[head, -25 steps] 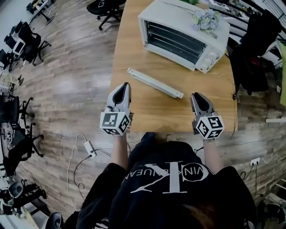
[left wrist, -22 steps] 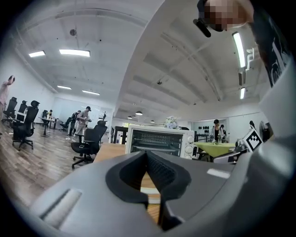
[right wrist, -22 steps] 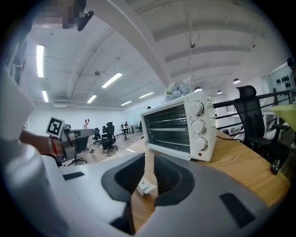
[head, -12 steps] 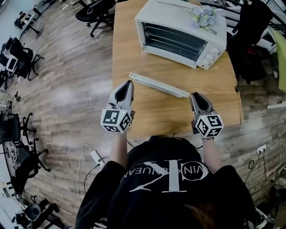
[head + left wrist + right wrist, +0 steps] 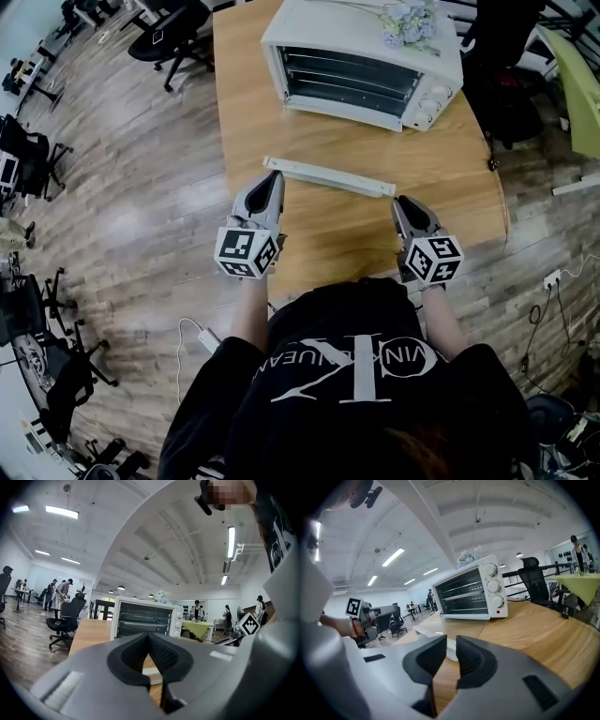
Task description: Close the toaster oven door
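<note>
L gripper shut and empty, R gripper a slit apart, both tips just behind the lowered door, toaster oven beyond, bare table to R.

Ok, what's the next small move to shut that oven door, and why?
Probably ease the left gripper and right gripper forward under the door handle: the toaster oven stands open, handle folded down flat, and both sit just short, empty.

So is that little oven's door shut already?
No, the toaster oven's door lies folded down flat on the table, leaving the racks exposed.
</note>
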The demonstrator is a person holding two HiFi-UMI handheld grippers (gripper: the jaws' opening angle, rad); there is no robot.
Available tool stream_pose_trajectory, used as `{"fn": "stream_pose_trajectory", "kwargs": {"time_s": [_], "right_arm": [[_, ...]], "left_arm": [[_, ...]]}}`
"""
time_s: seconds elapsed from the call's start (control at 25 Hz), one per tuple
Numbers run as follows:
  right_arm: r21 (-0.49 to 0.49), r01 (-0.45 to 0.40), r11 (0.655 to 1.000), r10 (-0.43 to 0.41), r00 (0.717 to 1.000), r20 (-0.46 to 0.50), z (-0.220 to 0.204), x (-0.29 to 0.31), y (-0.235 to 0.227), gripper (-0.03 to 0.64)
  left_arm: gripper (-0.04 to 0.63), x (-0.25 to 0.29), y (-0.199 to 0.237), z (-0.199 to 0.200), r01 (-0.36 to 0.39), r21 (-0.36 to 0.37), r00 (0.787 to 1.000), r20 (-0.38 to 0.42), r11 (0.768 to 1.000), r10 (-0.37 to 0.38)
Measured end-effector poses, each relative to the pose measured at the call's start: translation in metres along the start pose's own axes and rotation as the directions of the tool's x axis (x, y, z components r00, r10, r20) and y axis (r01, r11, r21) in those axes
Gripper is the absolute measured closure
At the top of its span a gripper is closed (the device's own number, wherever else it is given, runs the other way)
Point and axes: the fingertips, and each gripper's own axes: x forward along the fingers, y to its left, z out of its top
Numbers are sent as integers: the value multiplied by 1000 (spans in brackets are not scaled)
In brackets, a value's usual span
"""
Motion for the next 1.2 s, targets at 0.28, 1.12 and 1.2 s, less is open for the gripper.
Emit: {"fn": "stream_pose_trajectory", "kwargs": {"time_s": [0.28,1.12,1.2], "right_arm": [[36,28,999,-25,997,-66,-21,6,5,595],[281,157,947,-129,985,-115,-50,39,-12,581],[279,157,947,-130,985,-114,-48,44,-12,540]], "left_arm": [[586,8,-8,-17,62,-20,997,-39,998,-63],[586,4,-36,-69,161,-73,975,-140,984,-170],[586,2,-35,-71,157,-80,976,-139,984,-167]]}}
